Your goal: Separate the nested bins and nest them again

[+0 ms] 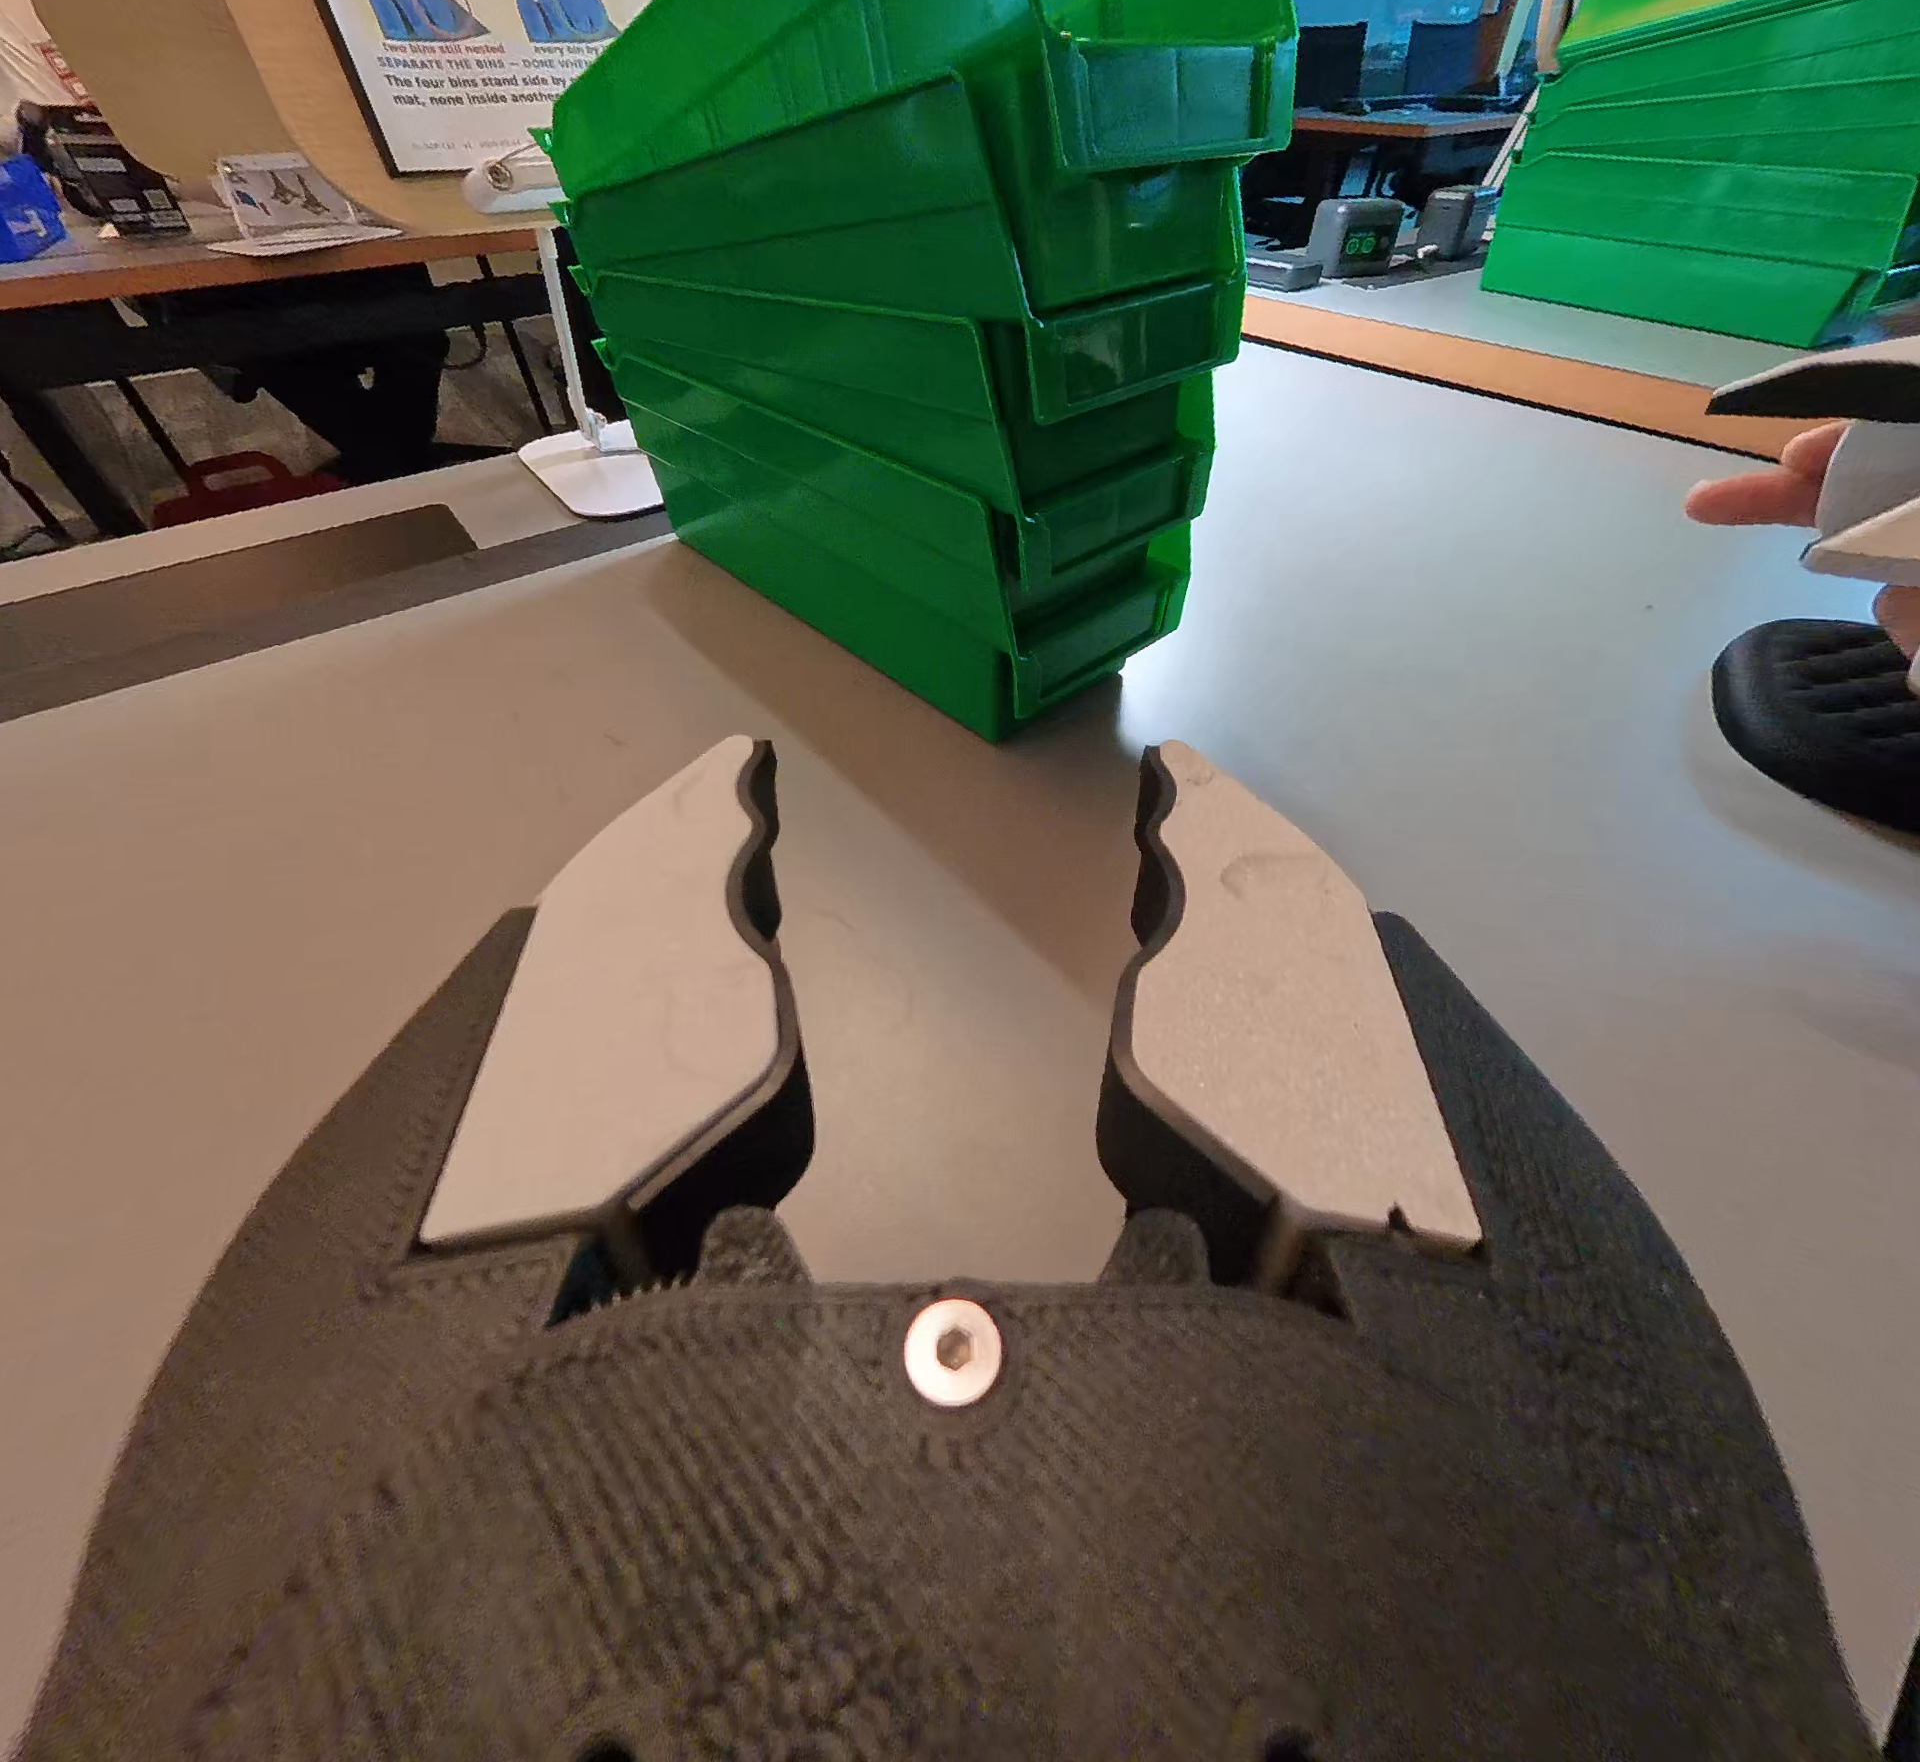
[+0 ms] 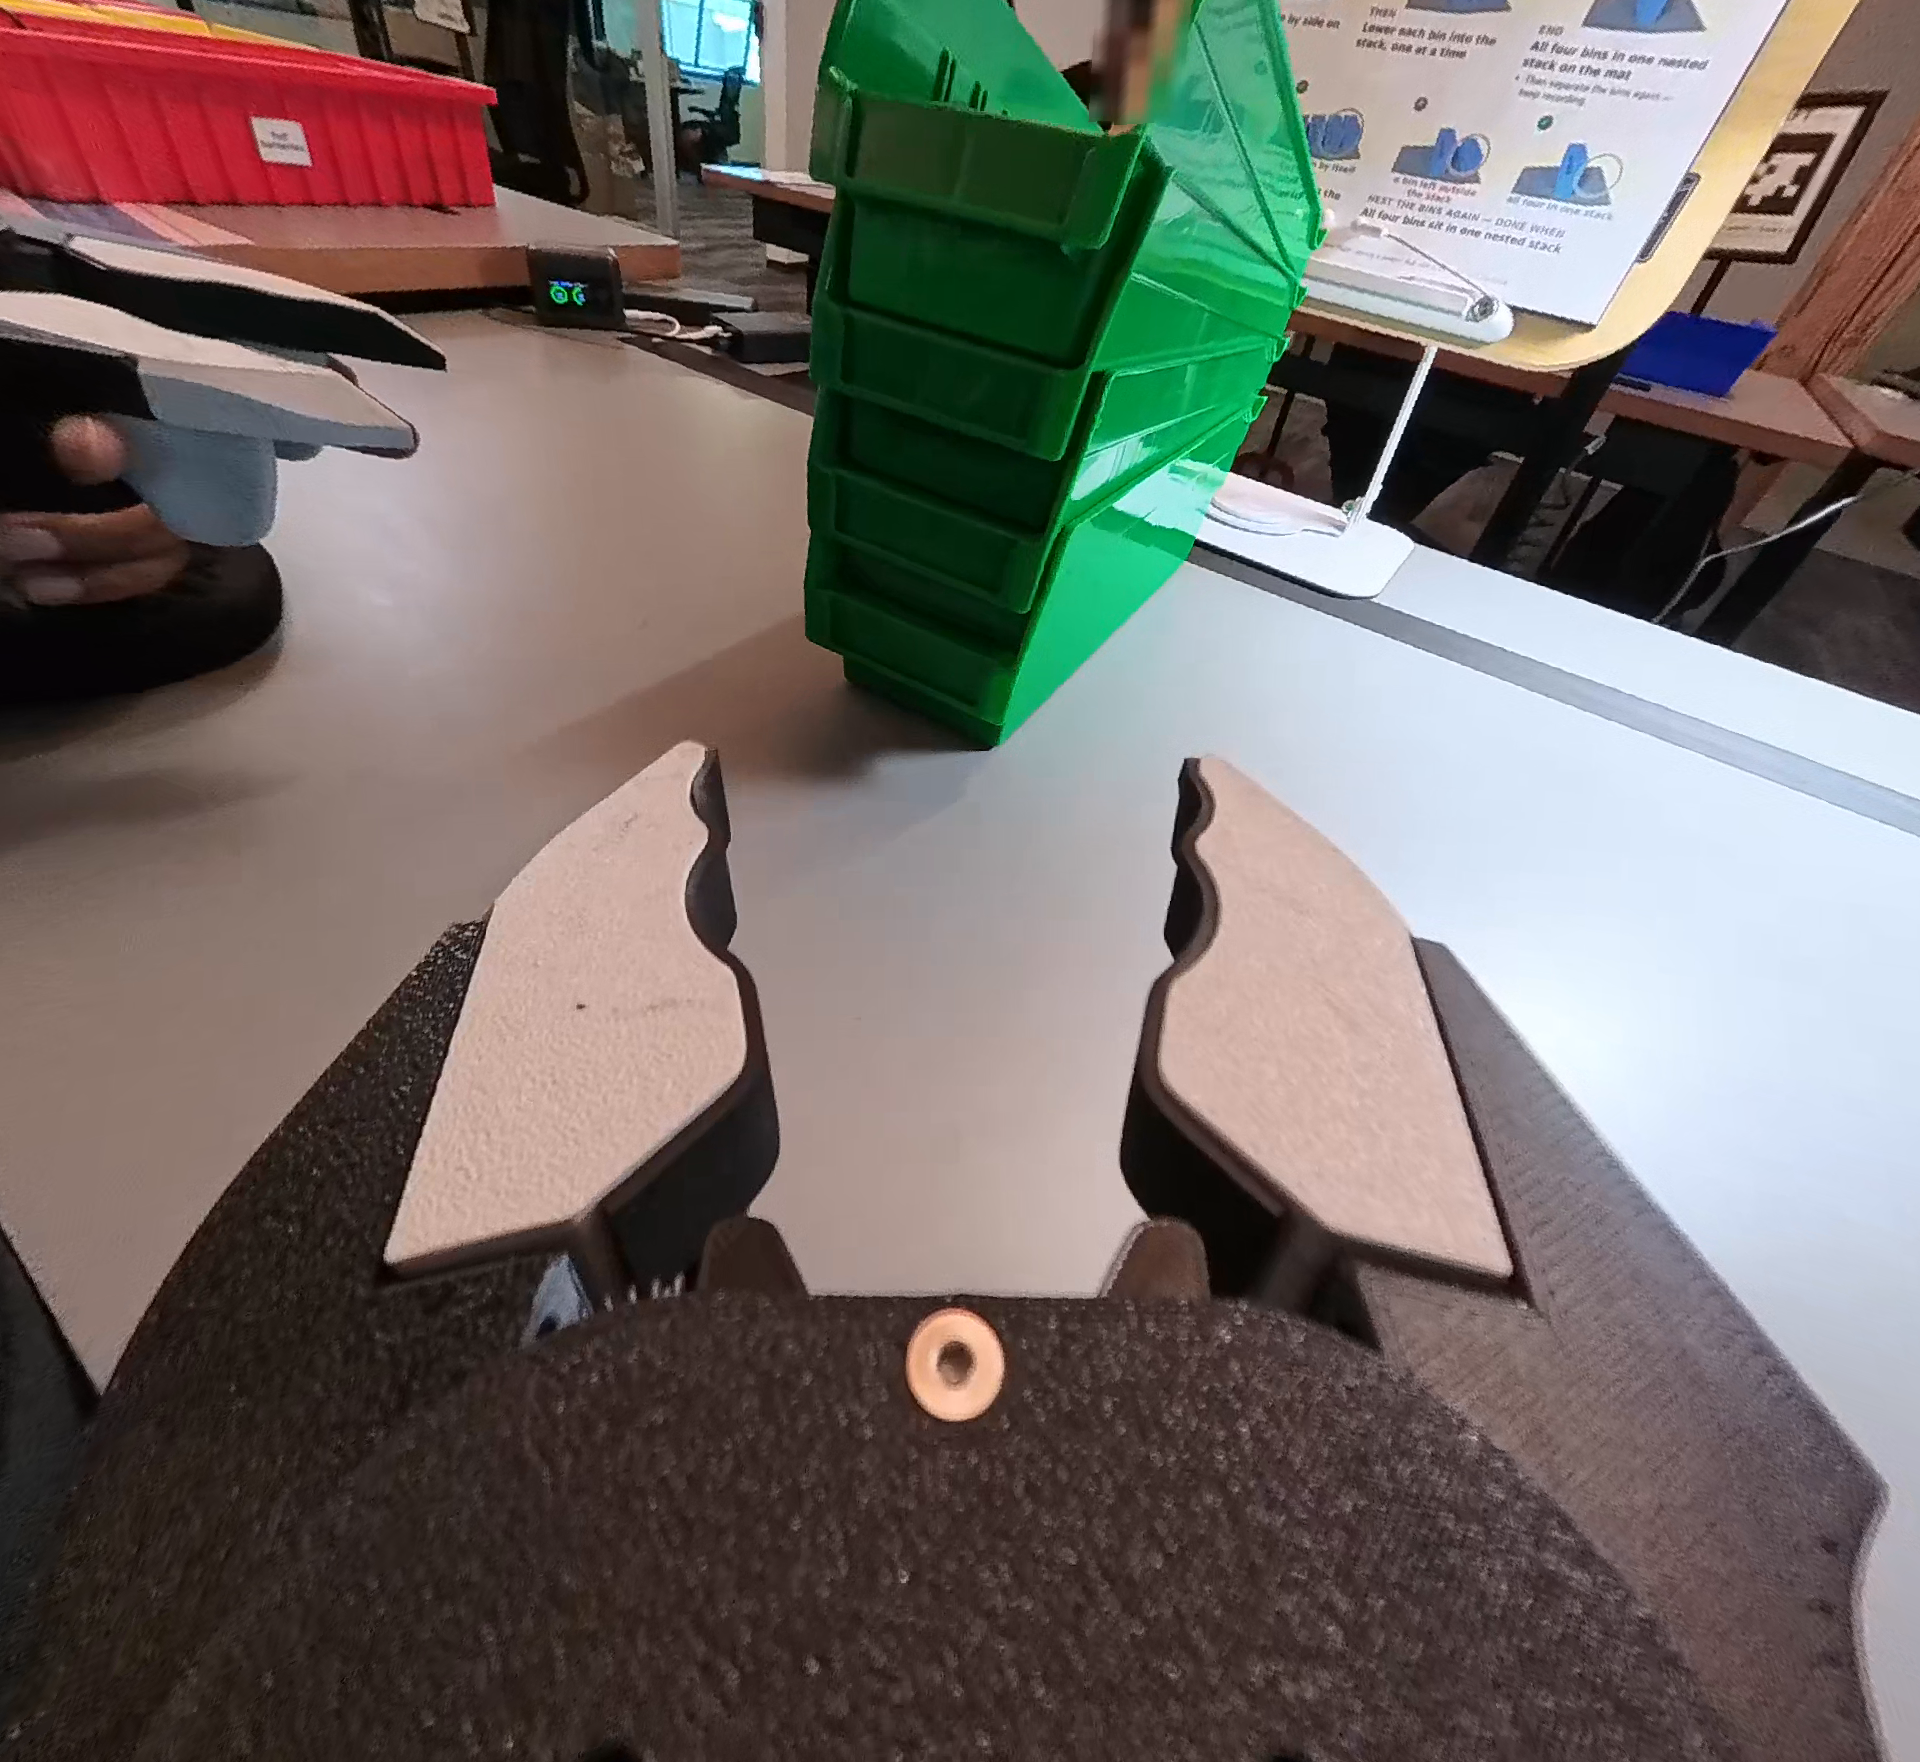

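Observation:
A stack of several nested green bins [image 1: 914, 382] stands on the grey table, its short front ends toward the cameras; the top bin tilts up at its front. It also shows in the right wrist view [image 2: 997, 424]. My left gripper [image 1: 956, 777] is open and empty, low over the table, a short way in front of the stack's lower corner. My right gripper [image 2: 945, 767] is open and empty, just short of the stack's base. The right gripper shows at the right edge of the left wrist view [image 1: 1839, 465], the left one at the left edge of the right wrist view [image 2: 312, 393], both hand-held.
The grey table [image 1: 1403, 673] runs around the stack. A second green bin stack [image 1: 1714, 154] stands far right on another table. An instruction board [image 2: 1507, 50] on a white stand [image 2: 1320, 549] is behind the stack. A red bin [image 2: 239, 123] sits far left. A black pad [image 1: 1818, 715] lies by the right hand.

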A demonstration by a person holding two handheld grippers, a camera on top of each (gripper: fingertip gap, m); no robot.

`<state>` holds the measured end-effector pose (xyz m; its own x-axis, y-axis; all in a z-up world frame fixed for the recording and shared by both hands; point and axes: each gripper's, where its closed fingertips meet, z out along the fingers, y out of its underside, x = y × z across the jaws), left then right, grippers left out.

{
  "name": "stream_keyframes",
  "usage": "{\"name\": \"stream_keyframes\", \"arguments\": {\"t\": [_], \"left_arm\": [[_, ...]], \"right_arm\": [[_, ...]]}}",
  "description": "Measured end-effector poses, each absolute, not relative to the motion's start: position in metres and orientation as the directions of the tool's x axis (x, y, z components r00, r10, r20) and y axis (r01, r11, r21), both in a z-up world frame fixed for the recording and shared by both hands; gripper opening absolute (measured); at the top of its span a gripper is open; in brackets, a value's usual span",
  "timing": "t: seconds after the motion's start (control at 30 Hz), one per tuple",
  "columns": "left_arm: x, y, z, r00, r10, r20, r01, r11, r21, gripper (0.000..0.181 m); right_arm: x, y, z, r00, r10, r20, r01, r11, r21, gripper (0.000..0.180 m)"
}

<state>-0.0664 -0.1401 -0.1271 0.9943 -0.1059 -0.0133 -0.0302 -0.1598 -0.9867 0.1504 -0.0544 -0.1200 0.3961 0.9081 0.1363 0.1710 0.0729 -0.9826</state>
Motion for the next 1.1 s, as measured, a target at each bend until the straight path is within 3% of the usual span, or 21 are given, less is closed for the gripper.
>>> {"name": "stream_keyframes", "arguments": {"t": [0.17,0.33,0.5,0.63,0.83,0.9,1.1], "left_arm": [[-0.066,-0.139,-0.125,0.992,-0.123,0.000,-0.021,-0.164,-0.986,0.067],[-0.066,-0.140,-0.122,0.990,-0.137,0.021,-0.002,-0.164,-0.986,0.066],[-0.069,-0.141,-0.123,0.991,-0.132,0.037,0.014,-0.165,-0.986,0.065],[-0.068,-0.140,-0.126,0.990,-0.138,0.034,0.010,-0.173,-0.985,0.065],[-0.064,-0.142,-0.129,0.988,-0.155,0.017,-0.011,-0.178,-0.984,0.066],[-0.064,-0.143,-0.130,0.987,-0.158,0.022,-0.006,-0.175,-0.984,0.066],[-0.063,-0.143,-0.132,0.985,-0.171,0.028,-0.003,-0.182,-0.983,0.065]], "right_arm": [[0.140,-0.059,-0.109,0.355,0.913,0.203,0.199,0.138,-0.970,0.080],[0.109,-0.053,-0.071,0.229,0.877,0.423,0.304,0.348,-0.887,0.066],[0.058,-0.031,-0.043,-0.030,0.668,0.743,0.475,0.664,-0.578,0.058],[0.018,-0.023,-0.027,-0.204,0.483,0.851,0.497,0.800,-0.335,0.057],[-0.018,0.005,-0.056,-0.436,0.428,0.792,0.581,0.806,-0.116,0.058],[-0.021,0.013,-0.066,-0.483,0.433,0.761,0.607,0.792,-0.066,0.046],[-0.022,0.012,-0.061,-0.517,0.532,0.671,0.648,0.755,-0.099,0.033]]}}
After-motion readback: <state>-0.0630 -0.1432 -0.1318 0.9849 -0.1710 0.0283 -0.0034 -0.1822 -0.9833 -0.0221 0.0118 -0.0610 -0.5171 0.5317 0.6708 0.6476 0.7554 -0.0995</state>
